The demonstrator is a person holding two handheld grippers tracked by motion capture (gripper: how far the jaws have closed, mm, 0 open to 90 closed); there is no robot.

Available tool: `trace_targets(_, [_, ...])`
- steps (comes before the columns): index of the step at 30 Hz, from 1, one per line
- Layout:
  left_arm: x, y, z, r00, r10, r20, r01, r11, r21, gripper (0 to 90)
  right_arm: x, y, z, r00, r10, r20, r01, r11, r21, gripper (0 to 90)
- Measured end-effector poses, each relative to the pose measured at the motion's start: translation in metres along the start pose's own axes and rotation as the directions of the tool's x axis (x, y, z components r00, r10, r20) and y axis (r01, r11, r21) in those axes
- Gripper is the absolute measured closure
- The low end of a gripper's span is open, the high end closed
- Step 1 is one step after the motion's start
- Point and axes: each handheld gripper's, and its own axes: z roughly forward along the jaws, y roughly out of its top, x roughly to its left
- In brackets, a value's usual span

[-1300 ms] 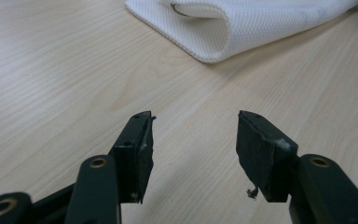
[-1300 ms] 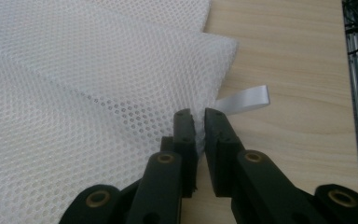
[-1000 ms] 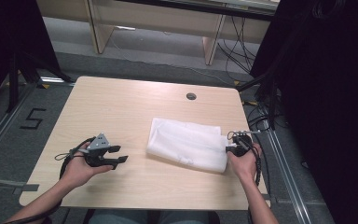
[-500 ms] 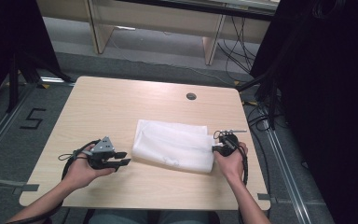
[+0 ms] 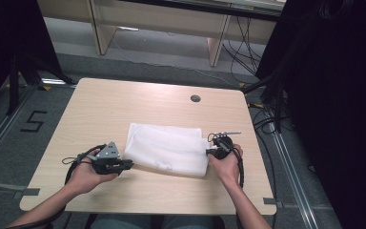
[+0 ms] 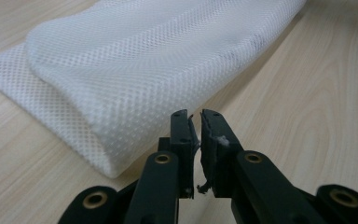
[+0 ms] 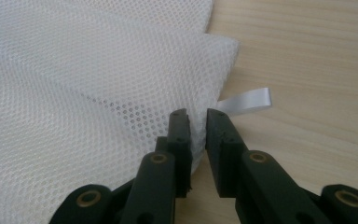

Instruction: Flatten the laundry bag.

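A folded white mesh bag lies on the light wooden table, a little right of centre. My right gripper is at the bag's right edge, jaws pinched on a fold of the mesh; a white ribbon tab pokes out just beyond the right gripper. My left gripper rests at the bag's near left corner. In the left gripper view the left gripper has its jaws almost together with nothing between them, the bag just ahead and to the left.
A round cable hole sits in the table behind the bag. Bare tabletop lies to the left and behind. Dark equipment and cables stand off the right edge, desk legs on the floor beyond.
The right gripper has moved left with the bag's edge in it, and the whole bag has slid left toward the left gripper. The left gripper has hardly moved.
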Motion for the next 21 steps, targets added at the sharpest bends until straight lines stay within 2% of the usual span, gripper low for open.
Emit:
trace_targets(2, [0.000,0.000,0.001,1.0000,0.002,0.004,-0.002,0.9999,0.015,82.1,0.004,0.001,0.002,1.0000,-0.007,0.001,0.007,1.000,0.001,80.4])
trace_targets(3, [-0.001,-0.001,0.002,1.0000,0.001,-0.006,-0.001,0.9999,0.010,82.1,0.008,0.001,0.002,0.9997,0.024,-0.005,-0.024,1.000,0.002,80.2])
trace_targets(4, [-0.001,-0.001,0.002,1.0000,0.001,-0.008,-0.001,0.9999,0.013,82.2,0.008,0.002,0.002,1.0000,-0.007,-0.005,0.007,1.000,0.010,80.0])
trace_targets(5, [0.000,-0.001,0.001,0.9999,0.011,-0.011,-0.011,0.9997,0.020,82.2,0.009,0.002,0.004,0.9994,-0.032,-0.010,0.032,0.999,-0.016,79.7])
trace_targets(6, [0.000,-0.001,0.001,0.9999,0.011,-0.011,-0.011,0.9997,0.020,82.3,0.009,0.002,0.004,0.9994,-0.032,-0.010,0.032,0.999,-0.016,79.7])
trace_targets(7, [0.003,-0.001,0.000,0.9992,0.039,-0.006,-0.039,0.9988,0.030,82.5,0.015,0.003,0.004,0.9992,-0.031,-0.025,0.032,0.999,0.003,79.3])
trace_targets(8, [0.003,-0.001,0.000,0.9992,0.039,-0.006,-0.039,0.9988,0.030,82.5,0.015,0.003,0.004,0.9992,-0.031,-0.025,0.032,0.999,0.003,79.3])
trace_targets(9, [0.003,-0.001,0.000,0.9994,0.035,-0.007,-0.035,0.9990,0.028,82.5,0.021,0.005,0.005,0.9985,-0.036,-0.042,0.036,0.999,-0.001,78.7])
trace_targets(10, [0.002,-0.001,0.001,0.9999,0.011,-0.010,-0.011,0.9996,0.027,82.6,0.023,0.006,0.007,0.9972,-0.057,-0.049,0.056,0.998,-0.013,77.9])
trace_targets(11, [0.002,-0.001,0.000,0.9998,0.015,-0.009,-0.015,0.9996,0.025,82.6,0.023,0.006,0.007,0.9972,-0.057,-0.049,0.056,0.998,-0.013,77.9])
trace_targets(12, [0.001,0.000,0.001,0.9996,0.025,-0.010,-0.025,0.9995,0.018,82.7,0.028,0.007,0.011,0.9957,-0.078,-0.050,0.076,0.997,-0.031,74.2])
trace_targets(13, [0.001,0.000,0.001,0.9996,0.025,-0.010,-0.025,0.9995,0.018,82.6,0.028,0.007,0.011,0.9957,-0.078,-0.050,0.076,0.997,-0.031,74.2])
trace_targets(14, [0.000,-0.001,0.001,0.9999,0.013,-0.012,-0.013,0.9999,0.012,82.6,0.030,0.009,0.010,0.9954,-0.070,-0.065,0.070,0.998,-0.005,71.0])
trace_targets(15, [0.000,-0.001,0.001,0.9998,0.017,-0.011,-0.017,0.9995,0.027,82.6,0.031,0.011,0.012,0.9930,-0.105,-0.054,0.104,0.994,-0.028,66.9])
trace_targets(16, [0.001,0.000,0.001,0.9992,0.041,-0.002,-0.041,0.9988,0.028,82.5,0.030,0.015,0.011,0.9908,-0.127,-0.047,0.126,0.992,-0.021,64.2])
trace_targets(17, [0.000,0.000,0.003,0.9995,0.031,-0.011,-0.031,0.9991,0.030,82.5,0.032,0.021,0.010,0.9919,-0.121,-0.038,0.120,0.992,-0.022,59.1])
trace_targets(19, [-0.001,0.001,0.005,0.9996,0.024,-0.012,-0.023,0.9990,0.037,82.6,0.034,0.024,0.010,0.9920,-0.119,-0.042,0.118,0.993,-0.023,57.7])
trace_targets(20, [-0.004,0.002,0.009,0.9999,0.015,0.000,-0.015,0.9994,0.029,82.8,0.036,0.032,0.012,0.9843,-0.169,-0.052,0.166,0.985,-0.051,56.5])
trace_targets(21, [-0.004,0.002,0.009,0.9999,0.015,0.000,-0.015,0.9994,0.029,83.1,0.036,0.032,0.012,0.9843,-0.169,-0.052,0.166,0.985,-0.051,56.5])
